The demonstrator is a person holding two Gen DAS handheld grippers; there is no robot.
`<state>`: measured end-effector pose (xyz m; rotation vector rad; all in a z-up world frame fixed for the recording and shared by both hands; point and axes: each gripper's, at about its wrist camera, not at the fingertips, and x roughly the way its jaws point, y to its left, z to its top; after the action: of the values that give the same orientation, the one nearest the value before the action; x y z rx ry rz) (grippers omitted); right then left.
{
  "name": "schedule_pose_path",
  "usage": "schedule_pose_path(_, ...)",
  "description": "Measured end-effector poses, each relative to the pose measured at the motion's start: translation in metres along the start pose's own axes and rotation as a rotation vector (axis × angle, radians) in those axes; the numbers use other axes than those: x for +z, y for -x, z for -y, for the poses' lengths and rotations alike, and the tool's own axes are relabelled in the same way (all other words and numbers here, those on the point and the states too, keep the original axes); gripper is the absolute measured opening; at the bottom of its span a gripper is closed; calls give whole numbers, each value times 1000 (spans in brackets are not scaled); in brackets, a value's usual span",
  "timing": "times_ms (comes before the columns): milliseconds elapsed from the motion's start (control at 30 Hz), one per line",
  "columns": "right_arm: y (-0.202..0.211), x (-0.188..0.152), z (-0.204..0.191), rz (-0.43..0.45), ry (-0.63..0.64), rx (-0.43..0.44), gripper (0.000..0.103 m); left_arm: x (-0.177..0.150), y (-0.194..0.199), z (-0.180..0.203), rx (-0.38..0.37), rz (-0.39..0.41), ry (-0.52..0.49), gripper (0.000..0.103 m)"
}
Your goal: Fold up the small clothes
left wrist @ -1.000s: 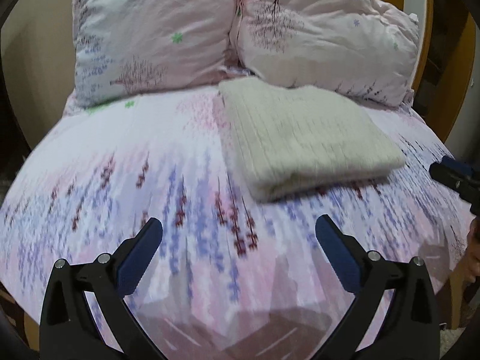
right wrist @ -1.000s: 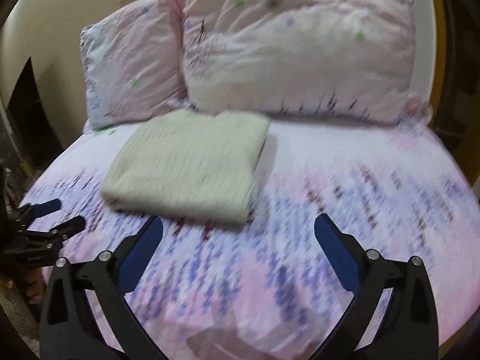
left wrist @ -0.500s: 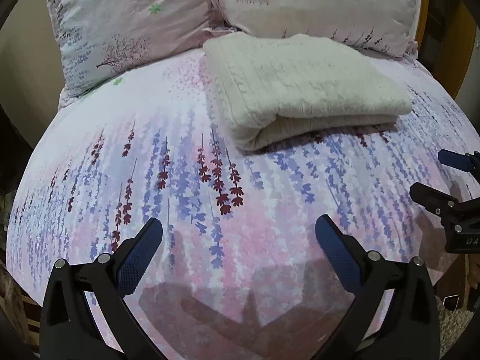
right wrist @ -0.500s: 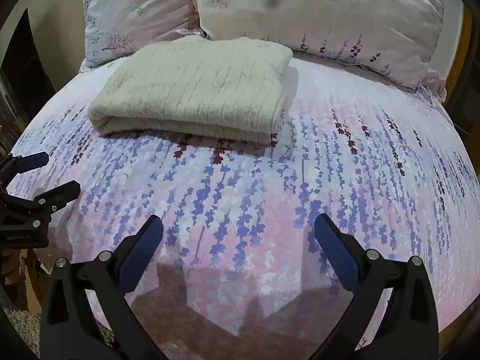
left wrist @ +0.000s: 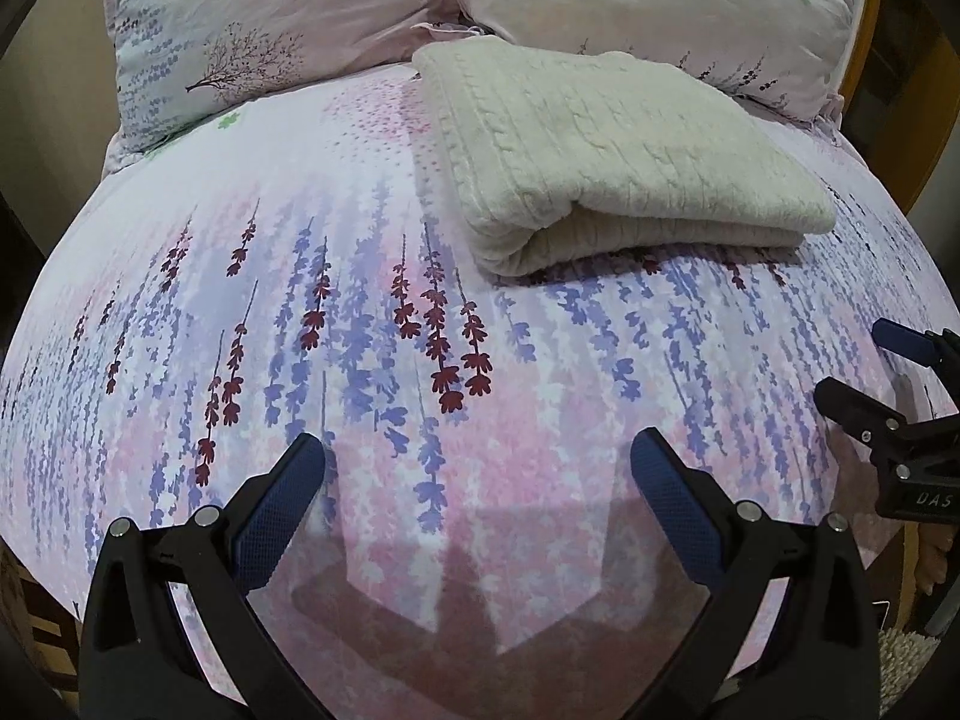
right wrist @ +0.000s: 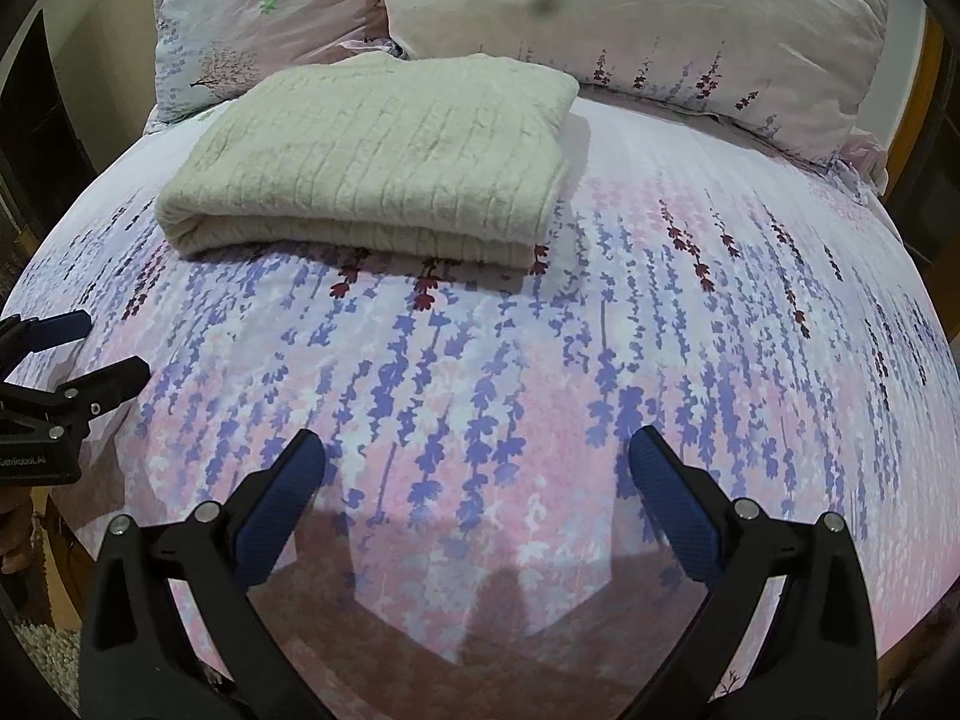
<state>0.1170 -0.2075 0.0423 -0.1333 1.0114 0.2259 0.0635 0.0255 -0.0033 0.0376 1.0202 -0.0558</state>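
A folded cream cable-knit sweater is seen lying on a lavender-print bedsheet, its far edge touching two matching pillows propped at the head of the bed. The left gripper is held low over the near part of the sheet, jaws spread wide with nothing between them, well short of the sweater. The right gripper is likewise held parted and unloaded. From the left wrist view the sweater's rounded fold is shown at its near left corner, and the right gripper is caught at the frame's right edge; from the right wrist view the stacked layered edges are presented instead, with the left gripper glimpsed at the left edge.
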Motion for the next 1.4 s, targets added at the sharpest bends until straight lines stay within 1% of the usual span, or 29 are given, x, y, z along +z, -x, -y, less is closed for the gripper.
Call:
schedule_pose_path(167,-1,1,1,-3,1,0,101,5,-4,-1,1,-5,-4,102)
schedule_pose_path(1400,-1,0,2,-3,0,-1,101,4,-4,-2,4,3,-3,102)
